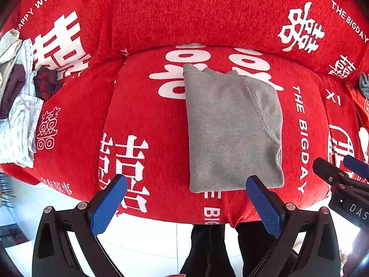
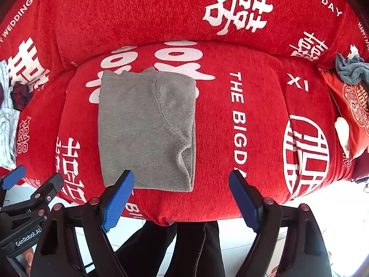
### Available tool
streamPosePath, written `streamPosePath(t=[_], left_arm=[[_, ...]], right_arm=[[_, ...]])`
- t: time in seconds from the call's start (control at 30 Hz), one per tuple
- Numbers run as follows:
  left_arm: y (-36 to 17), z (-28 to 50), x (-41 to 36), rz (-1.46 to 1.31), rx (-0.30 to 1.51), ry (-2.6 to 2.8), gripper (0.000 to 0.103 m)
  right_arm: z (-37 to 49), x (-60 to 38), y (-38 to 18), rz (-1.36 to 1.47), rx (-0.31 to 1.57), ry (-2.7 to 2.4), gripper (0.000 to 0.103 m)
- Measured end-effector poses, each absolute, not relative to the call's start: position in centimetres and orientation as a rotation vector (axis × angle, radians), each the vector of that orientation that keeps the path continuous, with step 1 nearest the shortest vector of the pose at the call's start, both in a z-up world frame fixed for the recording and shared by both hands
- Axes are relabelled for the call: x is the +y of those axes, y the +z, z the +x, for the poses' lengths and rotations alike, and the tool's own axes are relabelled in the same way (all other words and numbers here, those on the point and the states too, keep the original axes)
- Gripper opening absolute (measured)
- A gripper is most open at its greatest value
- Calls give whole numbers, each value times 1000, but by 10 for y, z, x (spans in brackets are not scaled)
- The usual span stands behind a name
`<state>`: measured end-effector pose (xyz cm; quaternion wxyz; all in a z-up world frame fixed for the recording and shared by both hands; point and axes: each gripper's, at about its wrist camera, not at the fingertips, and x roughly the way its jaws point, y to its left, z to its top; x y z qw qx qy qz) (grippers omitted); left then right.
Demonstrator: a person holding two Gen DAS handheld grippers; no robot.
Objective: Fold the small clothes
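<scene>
Lying flat on a red sofa seat cushion, a small grey garment is folded into a neat upright rectangle, with a curved seam running down its right half and one sleeve tucked across the front. The cushion cover is bright red with large white Chinese characters and the words "THE BIG DAY" printed down the side just right of the garment. Both grippers hang above the front edge of the seat, pointing down. The left gripper has its blue-padded fingers spread wide apart with nothing between them; in its own view the right-hand pad overlaps the garment's lower right corner, though whether it touches cannot be told. The right gripper likewise has its blue fingers well apart and empty, the left pad overlapping the garment's lower edge in its view. At the far left of the sofa sits a loose pile of other clothes, pale printed and dark fabrics mixed. At the far right a crumpled grey cloth rests on a red embroidered pillow. Below the seat edge, a person's dark trouser legs stand on a pale tiled floor.
</scene>
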<state>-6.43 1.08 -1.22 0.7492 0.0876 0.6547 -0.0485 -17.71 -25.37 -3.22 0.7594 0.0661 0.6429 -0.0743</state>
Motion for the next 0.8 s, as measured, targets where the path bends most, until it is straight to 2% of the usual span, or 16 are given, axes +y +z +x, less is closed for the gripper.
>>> streamPosePath(t=[0.8], left_arm=[[-11, -66, 3, 239, 1402, -94, 103]], right_arm=[[-178, -253, -33, 144, 1399, -164, 86]])
